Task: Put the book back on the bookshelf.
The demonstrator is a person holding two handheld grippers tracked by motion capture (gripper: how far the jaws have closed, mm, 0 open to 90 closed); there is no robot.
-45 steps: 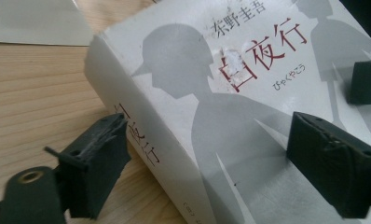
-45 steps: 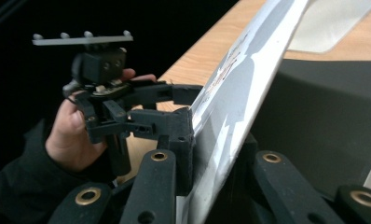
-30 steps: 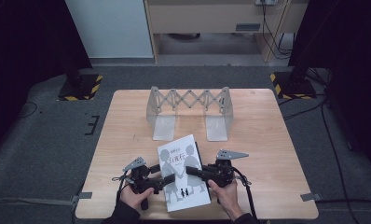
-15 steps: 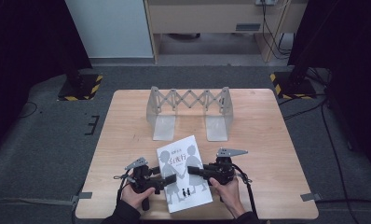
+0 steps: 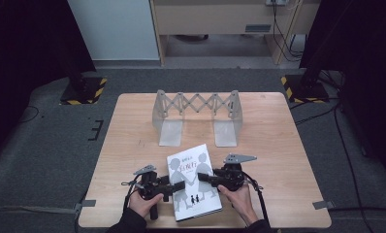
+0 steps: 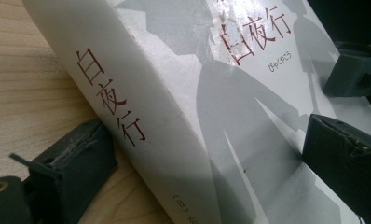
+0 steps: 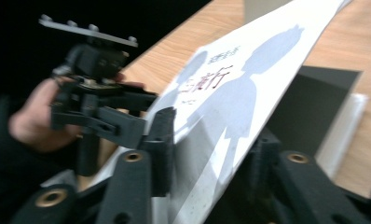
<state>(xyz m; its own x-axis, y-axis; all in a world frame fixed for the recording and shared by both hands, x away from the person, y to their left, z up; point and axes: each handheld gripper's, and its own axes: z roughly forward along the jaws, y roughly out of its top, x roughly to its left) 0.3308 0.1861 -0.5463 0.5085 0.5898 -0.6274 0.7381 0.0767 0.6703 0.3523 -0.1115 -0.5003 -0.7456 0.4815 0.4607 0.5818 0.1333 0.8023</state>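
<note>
**Desk:** What are your grippers doing?

**Me:** I have the left gripper (image 5: 174, 186) clamped on the book (image 5: 195, 180) at its spine edge. In the left gripper view one jaw sits under the spine at lower left, the other presses on the cover at right. My right gripper (image 5: 204, 177) comes in from the opposite side; its jaws have just been opening, and in the right gripper view they stand apart with the cover's edge between them, one above, one below. I can't tell whether the pads touch it.

**Desk:** And the book itself?

**Me:** It's in the lower middle of the high view, near the table's (image 5: 278, 145) front edge, between my hands. White cover with grey silhouettes and red characters, front cover lifted in the right gripper view, dark inside showing beneath.

**Desk:** Anything beyond it?

**Me:** A grey folding rack (image 5: 196, 116) stands well apart in the frame's centre, toward the table's far edge.
</note>
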